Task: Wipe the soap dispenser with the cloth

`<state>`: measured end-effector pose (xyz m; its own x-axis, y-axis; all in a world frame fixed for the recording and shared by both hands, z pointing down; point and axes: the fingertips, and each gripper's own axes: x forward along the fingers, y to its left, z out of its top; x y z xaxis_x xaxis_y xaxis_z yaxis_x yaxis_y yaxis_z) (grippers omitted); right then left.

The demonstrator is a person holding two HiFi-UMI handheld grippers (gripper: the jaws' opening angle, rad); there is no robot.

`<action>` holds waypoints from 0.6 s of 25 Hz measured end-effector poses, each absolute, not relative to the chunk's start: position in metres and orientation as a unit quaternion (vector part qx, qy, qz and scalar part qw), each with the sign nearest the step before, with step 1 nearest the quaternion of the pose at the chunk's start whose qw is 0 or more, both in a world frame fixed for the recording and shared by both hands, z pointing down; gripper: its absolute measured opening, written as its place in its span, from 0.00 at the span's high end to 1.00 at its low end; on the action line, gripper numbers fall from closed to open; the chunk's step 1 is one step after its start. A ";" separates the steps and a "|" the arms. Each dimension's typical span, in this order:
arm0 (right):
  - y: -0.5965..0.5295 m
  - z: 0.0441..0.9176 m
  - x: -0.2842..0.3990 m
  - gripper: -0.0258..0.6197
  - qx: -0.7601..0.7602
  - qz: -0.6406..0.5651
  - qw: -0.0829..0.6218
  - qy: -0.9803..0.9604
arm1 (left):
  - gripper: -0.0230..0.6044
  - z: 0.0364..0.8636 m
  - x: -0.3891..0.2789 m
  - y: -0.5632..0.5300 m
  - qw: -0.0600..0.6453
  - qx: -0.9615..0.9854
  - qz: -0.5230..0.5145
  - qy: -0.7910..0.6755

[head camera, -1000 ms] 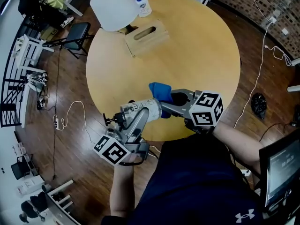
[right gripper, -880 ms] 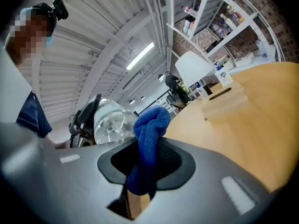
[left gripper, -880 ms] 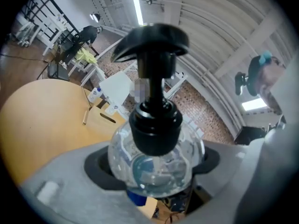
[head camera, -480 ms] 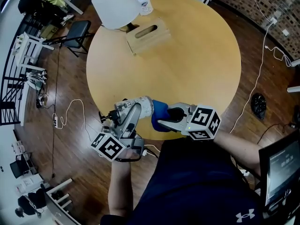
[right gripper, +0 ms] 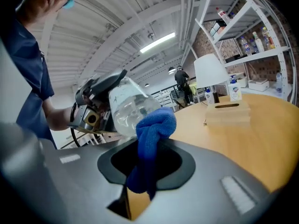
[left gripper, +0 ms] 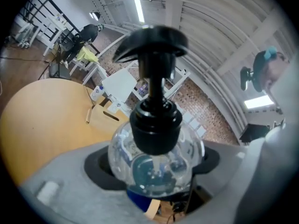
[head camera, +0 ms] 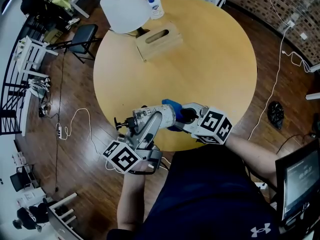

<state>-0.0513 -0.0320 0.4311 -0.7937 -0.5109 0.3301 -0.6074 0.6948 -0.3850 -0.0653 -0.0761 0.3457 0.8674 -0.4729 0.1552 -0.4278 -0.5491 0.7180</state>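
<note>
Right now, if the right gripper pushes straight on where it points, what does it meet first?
Most likely the soap dispenser in the left gripper; the right gripper's blue cloth seems to touch it.

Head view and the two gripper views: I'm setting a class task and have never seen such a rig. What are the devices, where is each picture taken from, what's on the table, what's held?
No robot: a person holds a hand-worked claw in each hand; the patterned cubes belong to them. The head view looks down from the person's head; each gripper view rides on one claw, looking along its jaws. The left claw grips a clear soap dispenser with a black pump. The right claw pinches a blue cloth that touches it. On the round wooden table stand a white lamp, a wooden tissue box and a small pump bottle.
</note>
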 end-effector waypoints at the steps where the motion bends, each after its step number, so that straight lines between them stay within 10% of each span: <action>1: -0.029 0.435 -0.056 0.82 0.300 0.244 0.106 -0.916 | 0.37 0.346 -0.066 -0.079 0.400 0.878 -0.029 -0.262; 10: 0.003 0.468 -0.035 0.82 0.308 0.315 0.083 -0.894 | 0.37 0.440 -0.080 -0.095 0.278 0.885 0.125 -0.352; 15: -0.040 0.555 0.019 0.82 0.423 0.377 0.247 -0.786 | 0.37 0.514 -0.099 -0.115 0.205 0.862 0.267 -0.380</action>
<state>0.0194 -0.0396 0.5551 -0.5203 -0.4787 0.7072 -0.8511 0.3588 -0.3833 -0.0993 -0.1152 0.5144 0.5684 -0.5466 0.6150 -0.7647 -0.6268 0.1497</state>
